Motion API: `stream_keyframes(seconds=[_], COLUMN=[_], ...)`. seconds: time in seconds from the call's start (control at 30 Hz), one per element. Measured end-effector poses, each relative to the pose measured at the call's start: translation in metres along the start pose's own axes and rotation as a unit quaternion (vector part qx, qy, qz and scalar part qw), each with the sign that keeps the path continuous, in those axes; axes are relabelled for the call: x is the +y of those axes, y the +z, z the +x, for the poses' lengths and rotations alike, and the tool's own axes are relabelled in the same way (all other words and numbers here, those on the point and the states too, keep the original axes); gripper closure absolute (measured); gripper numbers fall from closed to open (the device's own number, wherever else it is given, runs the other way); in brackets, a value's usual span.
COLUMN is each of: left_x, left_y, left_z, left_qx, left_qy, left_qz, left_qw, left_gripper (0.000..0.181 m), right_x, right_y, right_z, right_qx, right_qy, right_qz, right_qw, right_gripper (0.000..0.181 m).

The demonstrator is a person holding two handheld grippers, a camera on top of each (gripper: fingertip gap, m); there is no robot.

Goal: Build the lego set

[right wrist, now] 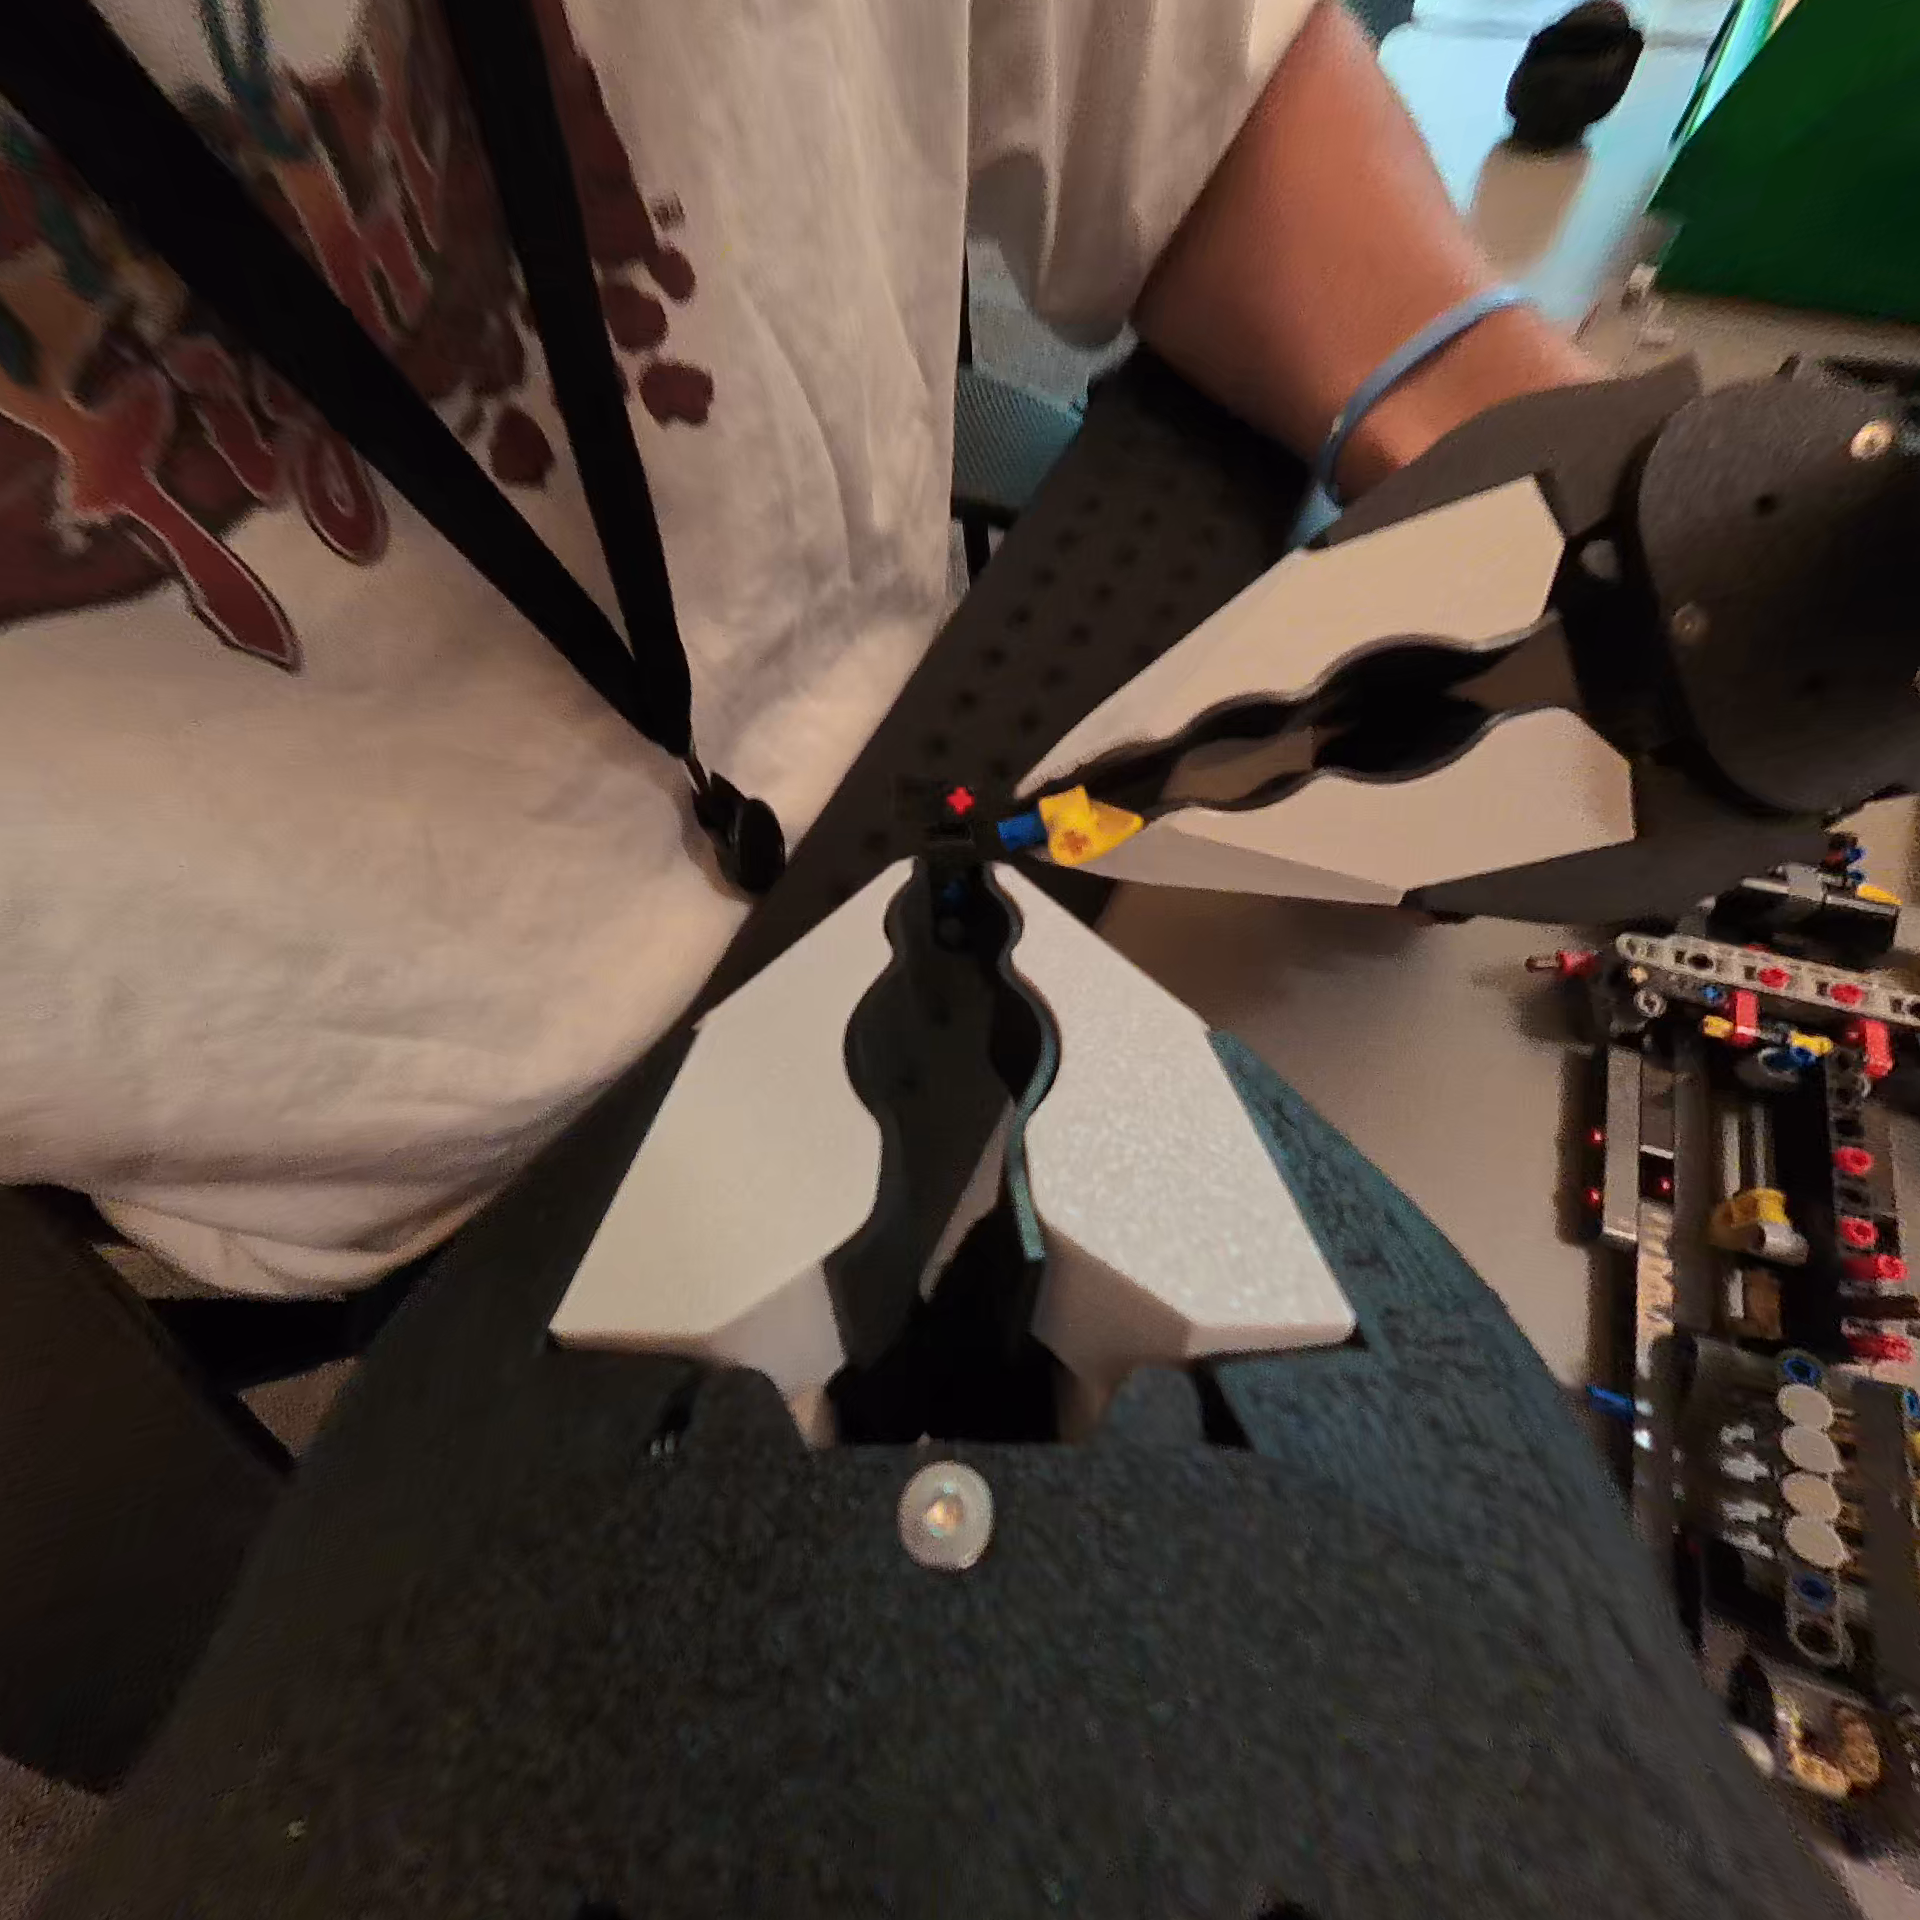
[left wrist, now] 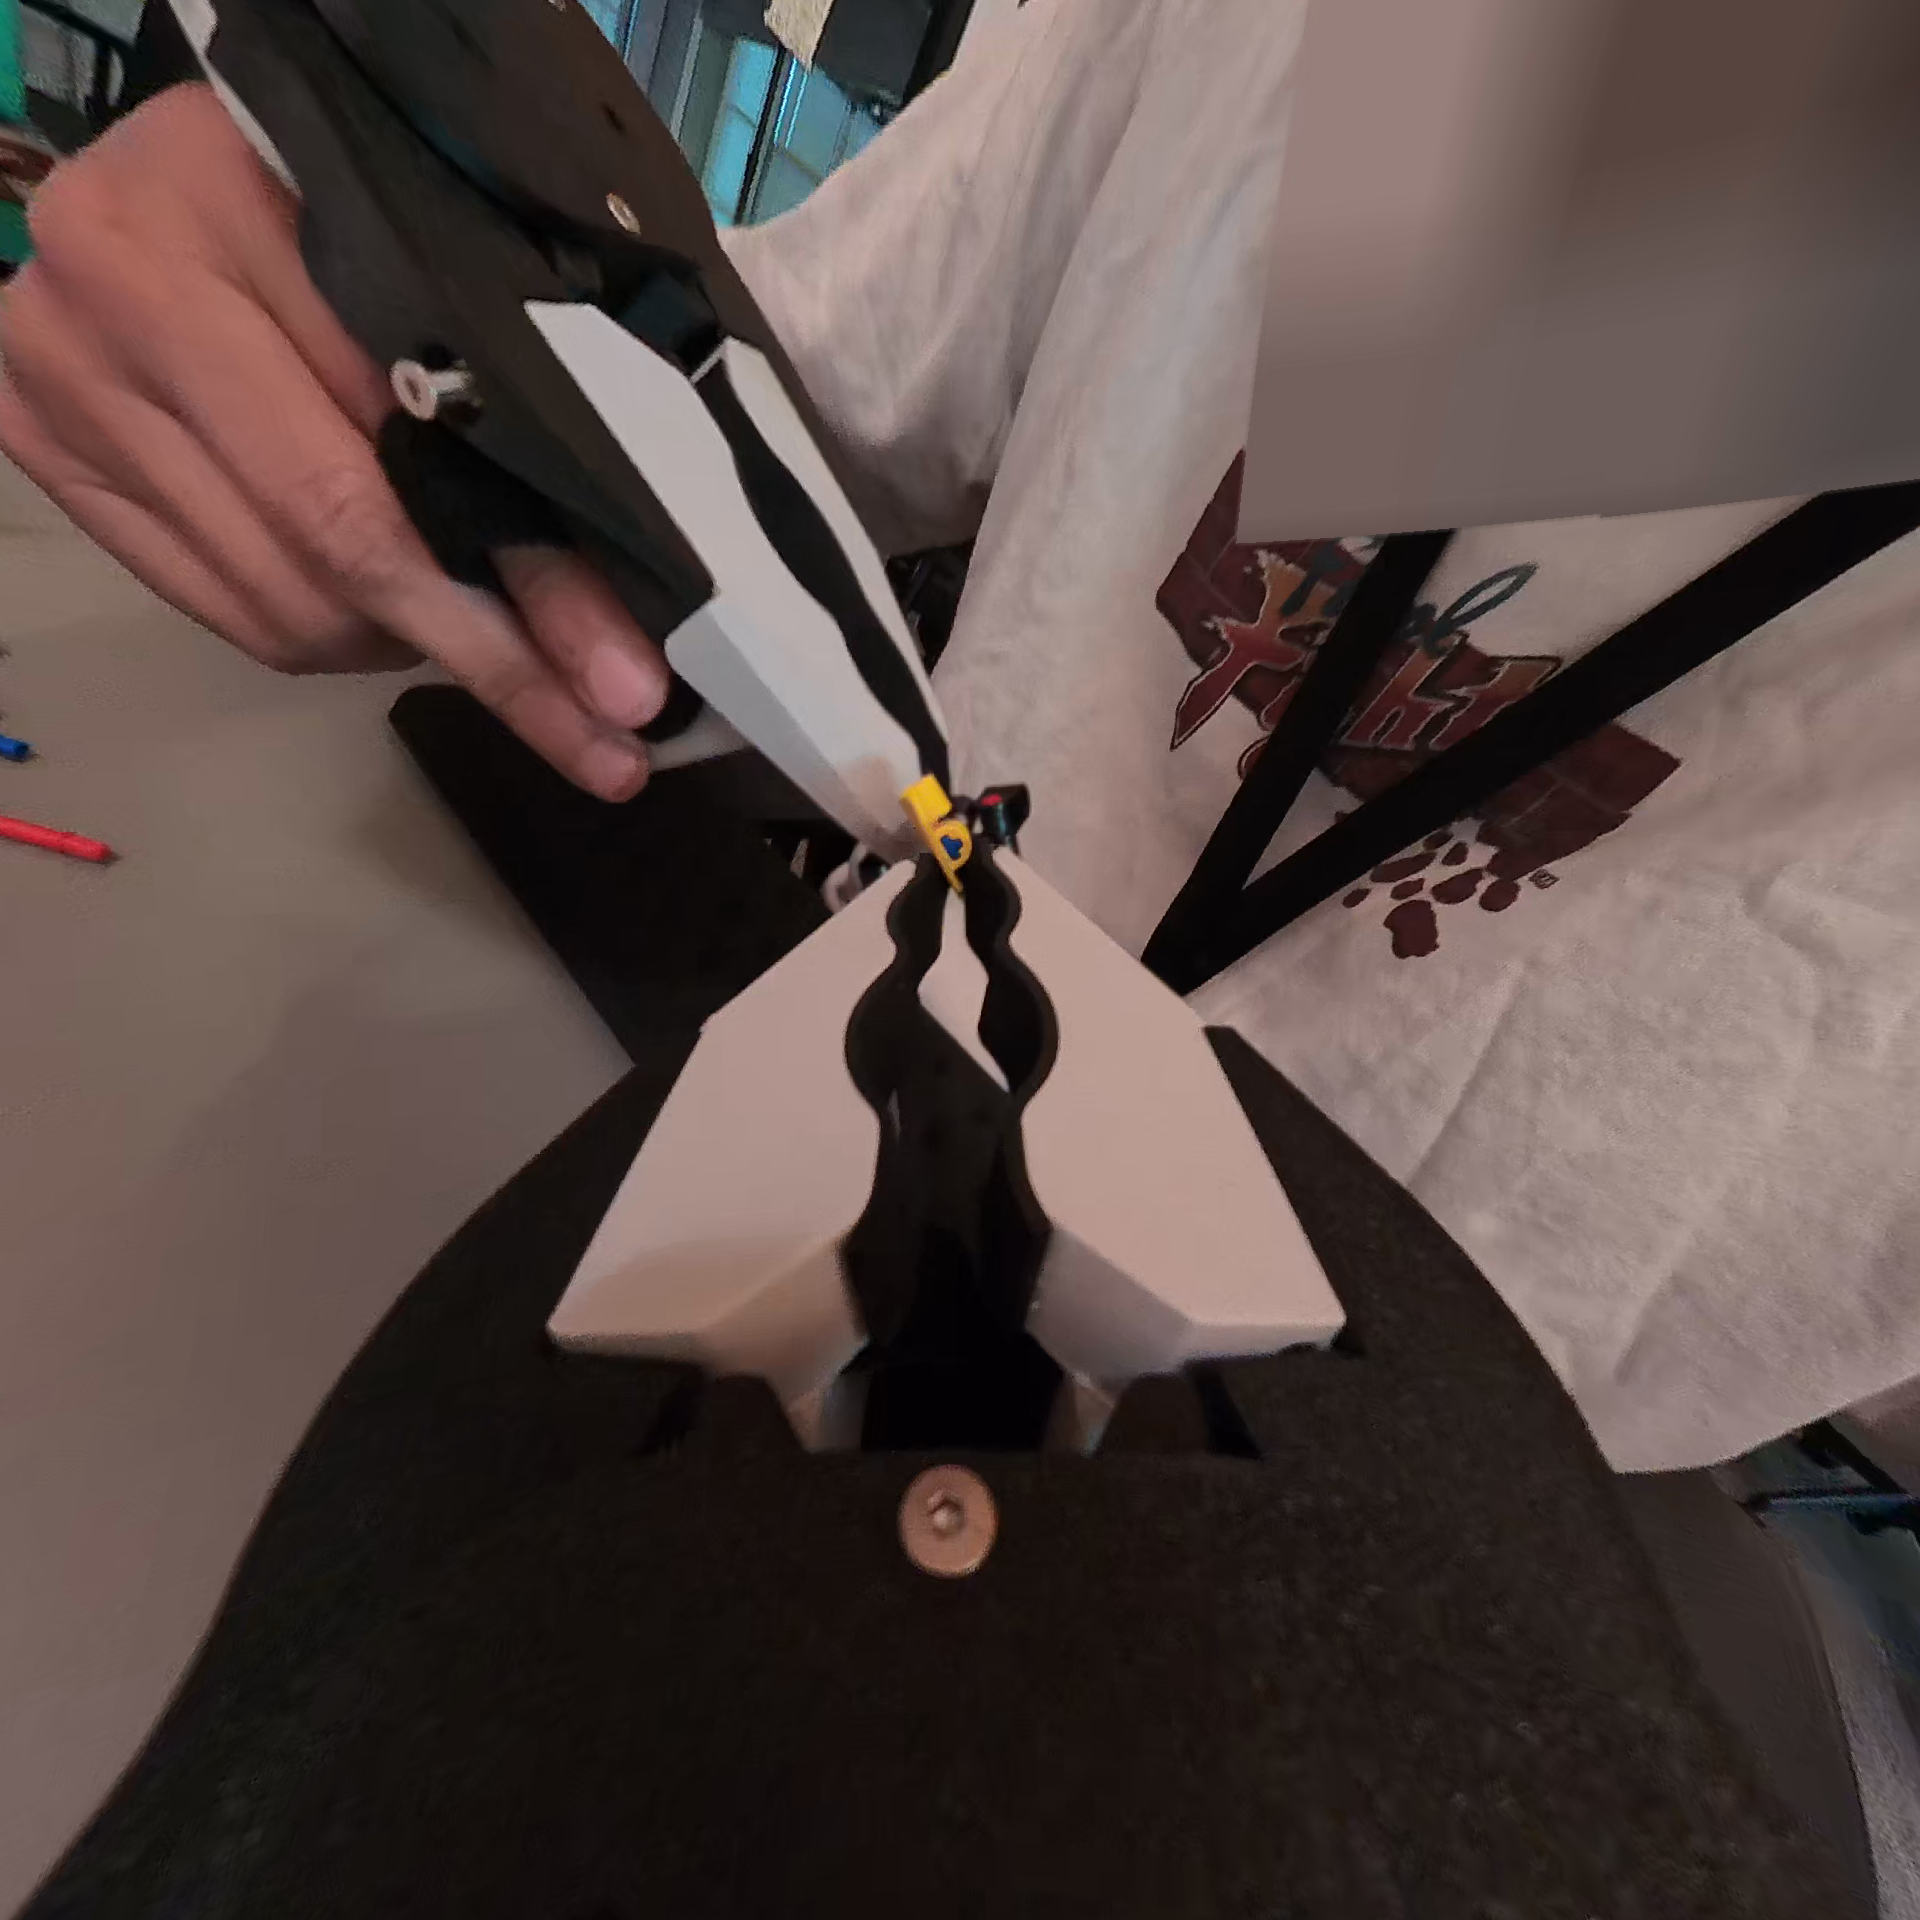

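Left claw [left wrist: 940, 883]: tips nearly closed, pinching the yellow piece [left wrist: 935, 826] at centre frame; a blue pin [left wrist: 951, 844] sits in it.
Right claw [right wrist: 951, 883]: narrow, gripping a black piece [right wrist: 951, 831] with a red axle end [right wrist: 960, 800] showing; the blur makes the exact hold hard to read.
Join: in the right wrist view the blue pin points at the black piece, touching or just short of it; I cannot tell which.
Likely step: pressing the pin into a hole of the black piece, both held in the air.
Risk: both grips are at the very tips, so an off-line push could twist the yellow piece out and drop it, or jam the pin askew.
Model [right wrist: 1756, 1195]: part-built, lying on the bench [right wrist: 1351, 1039] at the right of the frame, well apart.
Loose bits: a red rod [left wrist: 57, 840] at the left edge of the left wrist view.
Behind: the person's white shirt [left wrist: 1039, 364].
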State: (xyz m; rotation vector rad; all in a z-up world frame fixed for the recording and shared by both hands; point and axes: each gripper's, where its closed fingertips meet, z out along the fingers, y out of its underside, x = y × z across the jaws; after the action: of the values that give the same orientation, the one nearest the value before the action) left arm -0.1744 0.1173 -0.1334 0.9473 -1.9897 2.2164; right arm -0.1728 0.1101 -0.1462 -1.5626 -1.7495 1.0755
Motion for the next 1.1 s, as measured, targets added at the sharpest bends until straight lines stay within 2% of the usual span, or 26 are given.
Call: stream_keyframes(seconds=[0.2, 1.1], left_x=[-0.008, -0.008], left_y=[0.003, 0.014], left_z=[0.004, 0.002], left_qx=[0.014, 0.01], left_qy=[-0.005, 0.007], left_qz=[0.026, 0.034], left_qw=[1.0, 0.999], left_gripper=[0.178, 0.179], right_x=[-0.007, -0.011], right_y=[-0.005, -0.01], right_z=[0.002, -0.011], right_qx=[0.001, -0.041], right_qy=[0.013, 0.04], right_qz=[0.018, 0.05], right_qw=[1.0, 0.997], right_gripper=[0.173, 0.174])
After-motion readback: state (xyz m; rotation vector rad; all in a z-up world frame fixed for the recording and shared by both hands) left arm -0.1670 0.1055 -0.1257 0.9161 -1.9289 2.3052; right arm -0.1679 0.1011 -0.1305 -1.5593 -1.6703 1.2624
